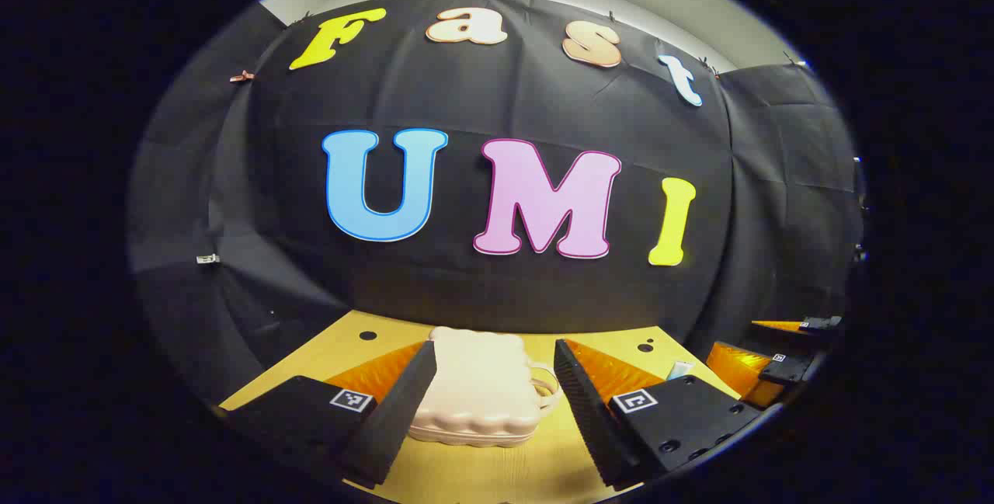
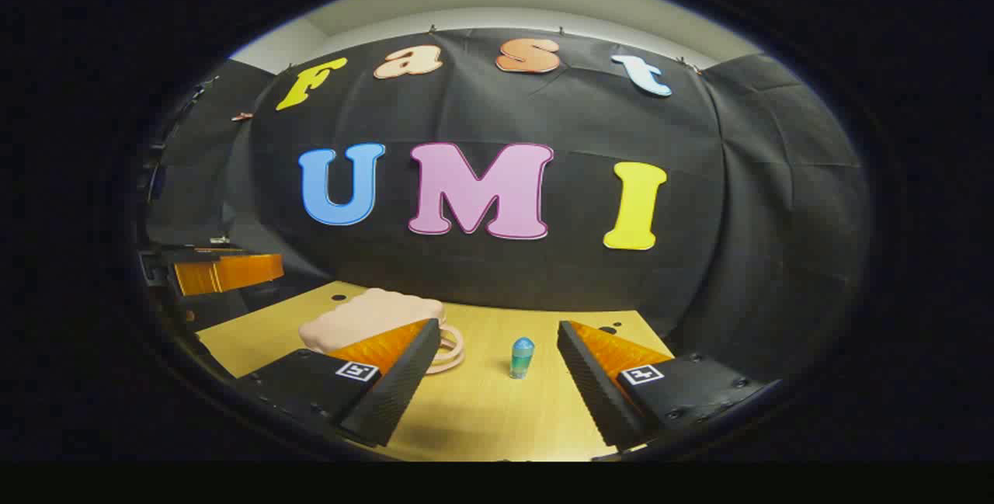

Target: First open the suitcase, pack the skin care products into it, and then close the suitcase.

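— Where do things stand?
— The closed pink suitcase [image 1: 481, 391] lies toward the table's [image 2: 481, 418] far edge, a small blue bottle [image 2: 522, 356] upright beside its handle. Left gripper [image 1: 495, 403] and right gripper [image 2: 493, 380] hang wide, empty.
— The risk?
— Likely a careless reach toppling that bottle.

both hand-held grippers, left [image 1: 493, 391] and right [image 2: 493, 372], hover level with fingers spread, gripping nothing.

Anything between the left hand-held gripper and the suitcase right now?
Nothing visible. The closed pink suitcase lies on the table straight ahead of the open left hand-held gripper, bare wood between them. The small bottle stands off to one side.
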The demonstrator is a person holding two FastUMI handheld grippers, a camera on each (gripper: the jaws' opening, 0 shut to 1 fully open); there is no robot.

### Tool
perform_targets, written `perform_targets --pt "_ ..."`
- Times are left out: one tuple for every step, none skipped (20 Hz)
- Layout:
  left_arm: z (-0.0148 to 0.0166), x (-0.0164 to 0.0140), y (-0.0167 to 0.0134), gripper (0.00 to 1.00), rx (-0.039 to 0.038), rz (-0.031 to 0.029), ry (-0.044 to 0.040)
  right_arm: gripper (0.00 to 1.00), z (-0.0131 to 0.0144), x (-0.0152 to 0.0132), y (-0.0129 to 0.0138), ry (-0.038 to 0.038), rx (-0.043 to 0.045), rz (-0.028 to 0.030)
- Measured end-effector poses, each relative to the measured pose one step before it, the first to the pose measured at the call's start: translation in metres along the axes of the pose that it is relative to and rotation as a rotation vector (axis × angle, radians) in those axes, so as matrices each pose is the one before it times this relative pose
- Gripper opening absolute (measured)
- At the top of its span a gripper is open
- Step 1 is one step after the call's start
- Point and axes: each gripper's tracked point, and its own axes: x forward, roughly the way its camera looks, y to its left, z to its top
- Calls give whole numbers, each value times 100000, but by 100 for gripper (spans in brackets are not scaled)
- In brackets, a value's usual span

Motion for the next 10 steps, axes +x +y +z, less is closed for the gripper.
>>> perform_targets --pt "-106 134 -179 96 1040 -257 30 96 227 -112 -54 -556 531 -12" --pt "7 -17 -43 96 1087 403 -211 96 -11 -56 -16 92 321 41" --pt "111 -6 -248 96 685 -388 -928 96 -218 -104 -112 62 -30 -48" --pt "223 24 -367 96 128 -1147 -925 96 -75 -90 -62 239 -161 -49" --pt "-29 14 -339 96 45 -949 -329 96 -59 -64 -43 154 -44 131" --pt "12 -2 -119 96 162 -412 -147 96 77 29 -53 -256 -209 -32" --pt "-113 74 -78 96 102 -365 114 96 209 -9 -136 -485 -349 -314" --pt "-77 117 -165 96 19 -495 265 96 102 13 -175 -420 -65 -450" --pt "-153 168 -23 96 -116 -195 501 96 19 32 -75 -211 218 -258" --pt "-4 120 -11 96 -200 -153 394 96 -78 104 -81 57 162 -234"
